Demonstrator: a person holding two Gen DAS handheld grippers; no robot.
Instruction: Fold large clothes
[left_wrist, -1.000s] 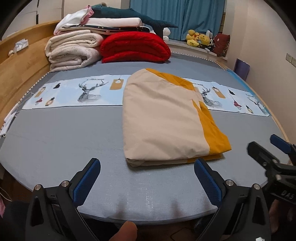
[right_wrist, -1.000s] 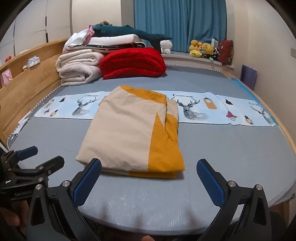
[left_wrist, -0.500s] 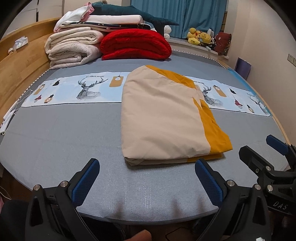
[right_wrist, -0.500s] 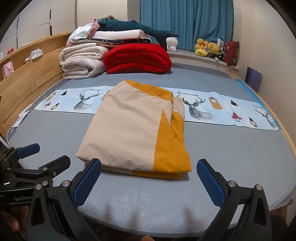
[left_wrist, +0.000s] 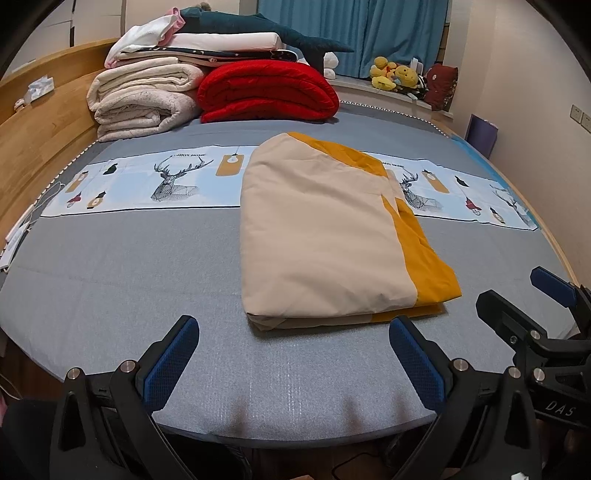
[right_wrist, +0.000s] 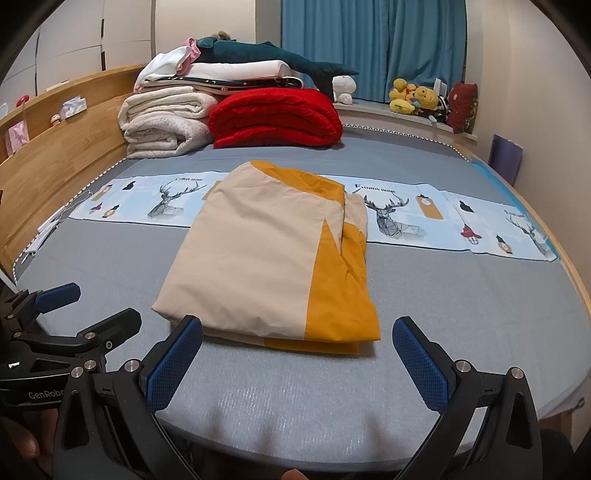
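Note:
A beige and mustard-yellow cloth (left_wrist: 325, 236) lies folded into a thick rectangle on the grey bed (left_wrist: 122, 280); it also shows in the right wrist view (right_wrist: 269, 258). My left gripper (left_wrist: 291, 350) is open and empty, just in front of the fold's near edge. My right gripper (right_wrist: 295, 350) is open and empty, also just short of the near edge. The right gripper shows at the right of the left wrist view (left_wrist: 524, 302). The left gripper shows at the left of the right wrist view (right_wrist: 92, 310).
A printed deer-pattern strip (left_wrist: 173, 181) runs across the bed under the cloth. Folded white blankets (left_wrist: 144, 99) and a red quilt (left_wrist: 269, 92) are stacked at the head. A wooden bed frame (left_wrist: 40, 140) runs along the left. Plush toys (left_wrist: 395, 75) sit on the window ledge.
Both grippers have moved slightly forward toward the folded cloth. The cloth has not moved. Both stay open.

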